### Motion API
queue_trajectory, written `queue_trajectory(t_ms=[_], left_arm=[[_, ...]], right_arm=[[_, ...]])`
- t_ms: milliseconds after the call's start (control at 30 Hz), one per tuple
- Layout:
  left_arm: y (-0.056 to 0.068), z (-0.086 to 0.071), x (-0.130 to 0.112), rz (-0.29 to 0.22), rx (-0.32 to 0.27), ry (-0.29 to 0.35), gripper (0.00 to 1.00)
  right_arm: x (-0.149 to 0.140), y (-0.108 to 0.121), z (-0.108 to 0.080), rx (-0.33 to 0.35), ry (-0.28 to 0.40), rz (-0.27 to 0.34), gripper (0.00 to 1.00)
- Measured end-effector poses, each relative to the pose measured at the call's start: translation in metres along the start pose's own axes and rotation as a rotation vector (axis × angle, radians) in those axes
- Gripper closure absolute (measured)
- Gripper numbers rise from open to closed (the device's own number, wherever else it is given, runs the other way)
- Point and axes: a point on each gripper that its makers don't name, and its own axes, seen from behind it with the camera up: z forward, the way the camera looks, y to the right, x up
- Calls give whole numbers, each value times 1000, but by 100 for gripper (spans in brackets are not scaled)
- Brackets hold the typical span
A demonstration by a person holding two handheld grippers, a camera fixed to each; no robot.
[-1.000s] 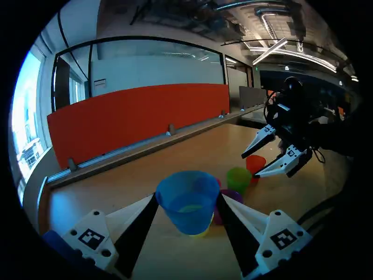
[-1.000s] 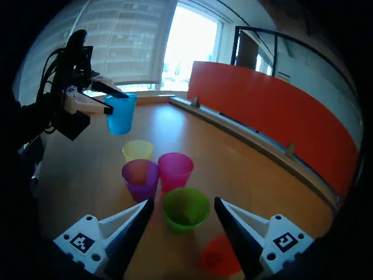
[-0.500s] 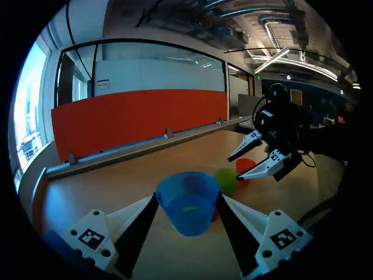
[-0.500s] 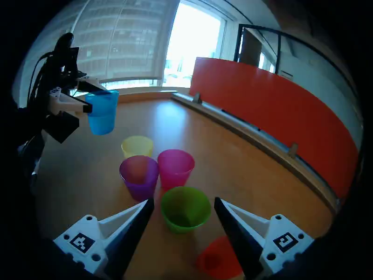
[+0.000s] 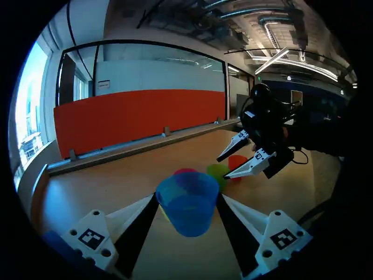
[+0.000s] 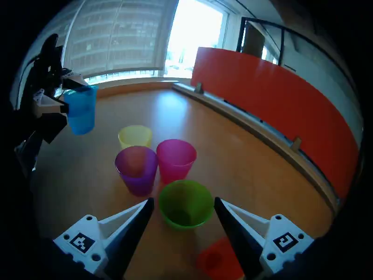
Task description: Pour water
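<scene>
1. The left gripper [image 5: 187, 198] has its jaws pinching the blue cup [image 5: 187, 210], one finger on each side. The cup is upright and lifted off the worktop [image 6: 242, 154] toward its window end, well apart from the other cups.
2. The right gripper [image 6: 183, 200] has its jaws spread and holds nothing. The green cup [image 6: 185, 205] stands on the worktop just ahead of its fingertips.
3. Judging by this, the pick-up is done and the pour has not begun: the blue cup is neither tilted nor over another cup. It has yet to be carried over a receiving cup and tipped.
4. The purple cup [image 6: 136, 169], pink cup [image 6: 176, 158] and yellow cup [image 6: 134, 136] cluster mid-worktop, with no water evident in them.
5. Whether the blue cup holds water is hard to tell; a darker band in its tinted wall may be a level.
6. Which cup is meant to receive cannot be told.
7. The red cup [image 6: 210, 262] is partly hidden behind a finger of the right gripper.
</scene>
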Motion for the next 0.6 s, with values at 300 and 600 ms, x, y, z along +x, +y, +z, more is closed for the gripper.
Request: queue_trajectory(t_ms=[300, 600], left_arm=[[4, -8, -3, -16, 6, 9, 12], [6, -12, -2, -10, 5, 11, 12]], right_arm=[[-3, 4, 6, -2, -28, 7, 0], [-6, 2, 12, 4, -65, -3, 0]])
